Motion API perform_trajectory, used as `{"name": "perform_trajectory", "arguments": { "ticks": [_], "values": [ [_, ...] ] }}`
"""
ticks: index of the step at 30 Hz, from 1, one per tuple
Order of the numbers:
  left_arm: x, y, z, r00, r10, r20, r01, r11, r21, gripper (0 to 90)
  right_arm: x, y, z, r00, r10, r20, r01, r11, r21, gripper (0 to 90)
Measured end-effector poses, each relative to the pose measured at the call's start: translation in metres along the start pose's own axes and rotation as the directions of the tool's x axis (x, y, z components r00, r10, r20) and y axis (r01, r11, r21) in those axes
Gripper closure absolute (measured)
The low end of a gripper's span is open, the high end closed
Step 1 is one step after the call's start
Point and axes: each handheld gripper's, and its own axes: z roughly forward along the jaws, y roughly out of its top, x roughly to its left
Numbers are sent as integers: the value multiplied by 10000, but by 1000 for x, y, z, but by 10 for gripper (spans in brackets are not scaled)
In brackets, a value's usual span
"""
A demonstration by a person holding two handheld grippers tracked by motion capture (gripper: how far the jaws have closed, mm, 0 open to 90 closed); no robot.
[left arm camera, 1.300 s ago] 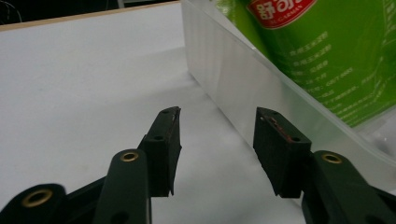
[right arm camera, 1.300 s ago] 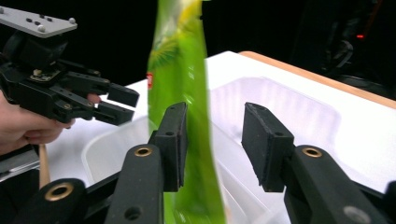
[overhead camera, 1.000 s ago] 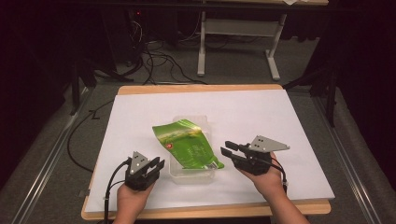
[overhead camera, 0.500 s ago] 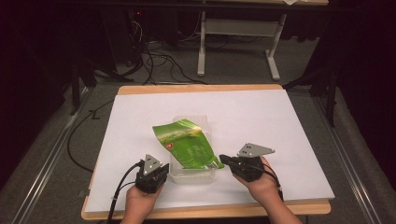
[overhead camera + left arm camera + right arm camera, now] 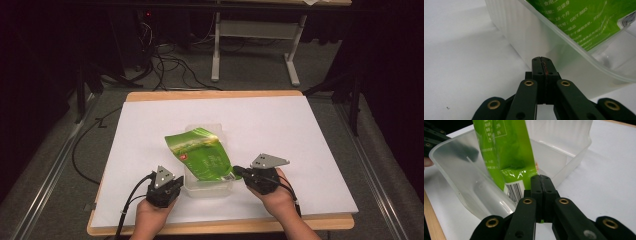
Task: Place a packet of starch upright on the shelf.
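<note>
Grippers at the table's near edge: left gripper (image 5: pixel 170 186) with jaws pressed together on nothing, beside the clear plastic container (image 5: pixel 207 186) at its 2 o'clock; right gripper (image 5: pixel 239 172) pinching the near corner of the green pouch (image 5: pixel 200 155), which lies across the container on the white sheet (image 5: pixel 280 130), top toward 11 o'clock.

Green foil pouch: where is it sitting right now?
In the high view the green foil pouch lies slanted across the clear plastic tub, near the front middle of the white tabletop.
</note>
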Motion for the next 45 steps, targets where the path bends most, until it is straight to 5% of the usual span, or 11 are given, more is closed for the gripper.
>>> {"name": "perform_trajectory", "arguments": {
  "ticks": [18,26,32,34,36,39,43,45],
  "values": [
    [0,0,1,10000,-39,-83,39,10000,20,900,27,8,41,9986,-454,-273,475,9956,813,900],
    [-1,1,2,9999,-52,-108,52,10000,20,900,22,7,45,9986,-227,-469,278,9934,1110,900],
    [-1,1,1,9998,11,-182,-11,10000,28,892,19,11,22,9987,-127,-502,148,9991,407,829],
    [-1,1,1,9998,12,-174,-11,10000,7,884,14,16,11,9992,142,-374,-150,9997,-208,715],
    [-1,0,1,9998,36,-191,-37,10000,-5,885,8,21,5,9955,550,-771,-630,9925,-1052,557],
    [-1,0,0,9998,30,-186,-30,10000,-27,885,4,32,7,9883,859,-1257,-1085,9766,-1856,468],
    [-1,0,1,9999,25,-162,-26,10000,-46,889,8,40,26,9862,672,-1512,-932,9806,-1723,513],
    [-1,0,1,9998,45,-171,-46,10000,-56,897,11,38,35,9885,611,-1381,-777,9900,-1180,675]
  ]
}}
